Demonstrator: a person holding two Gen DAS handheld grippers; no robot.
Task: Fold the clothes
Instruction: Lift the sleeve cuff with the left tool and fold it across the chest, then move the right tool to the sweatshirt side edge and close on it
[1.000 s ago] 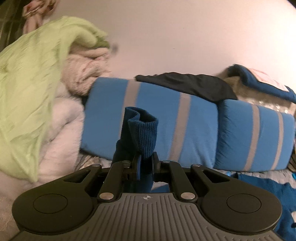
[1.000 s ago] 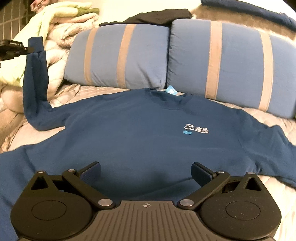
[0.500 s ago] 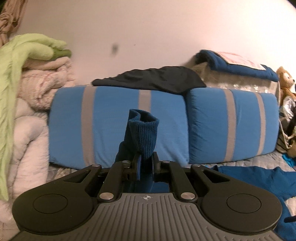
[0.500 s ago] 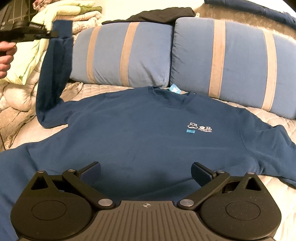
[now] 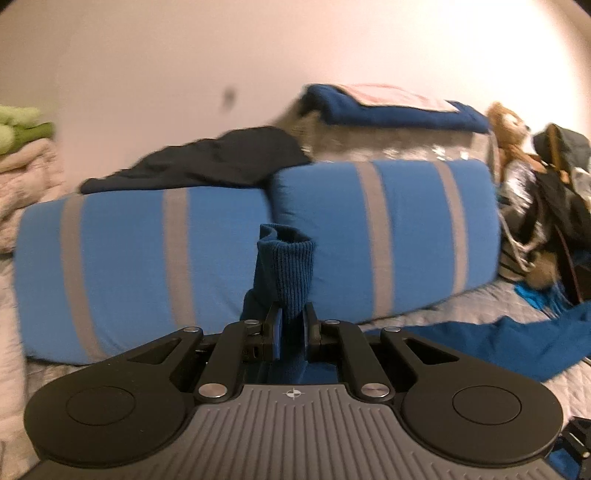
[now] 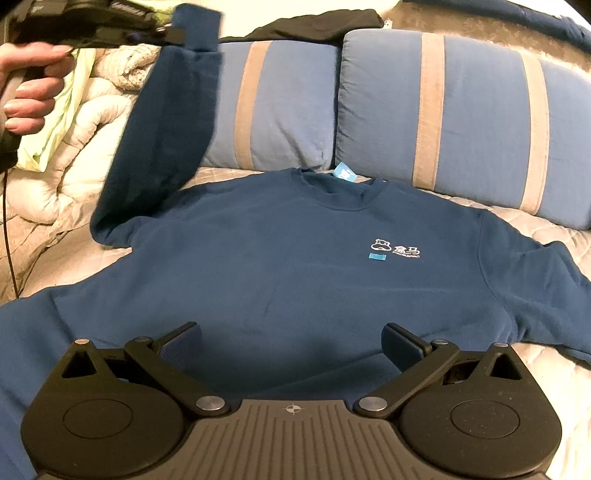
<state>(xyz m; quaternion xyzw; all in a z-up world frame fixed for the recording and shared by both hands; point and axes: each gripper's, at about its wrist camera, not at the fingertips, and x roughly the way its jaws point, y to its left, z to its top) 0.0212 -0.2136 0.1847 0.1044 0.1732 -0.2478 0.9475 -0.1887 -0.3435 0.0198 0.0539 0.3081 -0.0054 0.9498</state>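
Folding sleeve [image 6: 162,122] inward: left tool [image 5: 291,325] clamps cuff [image 5: 290,266], right tool [image 6: 291,343] wide, empty. Next: lay sleeve across sweatshirt [image 6: 295,266] chest.

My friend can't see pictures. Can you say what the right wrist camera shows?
A blue sweatshirt lies flat on a bed, its sleeve lifted by the left gripper. The right gripper hangs open above it, before two striped pillows.
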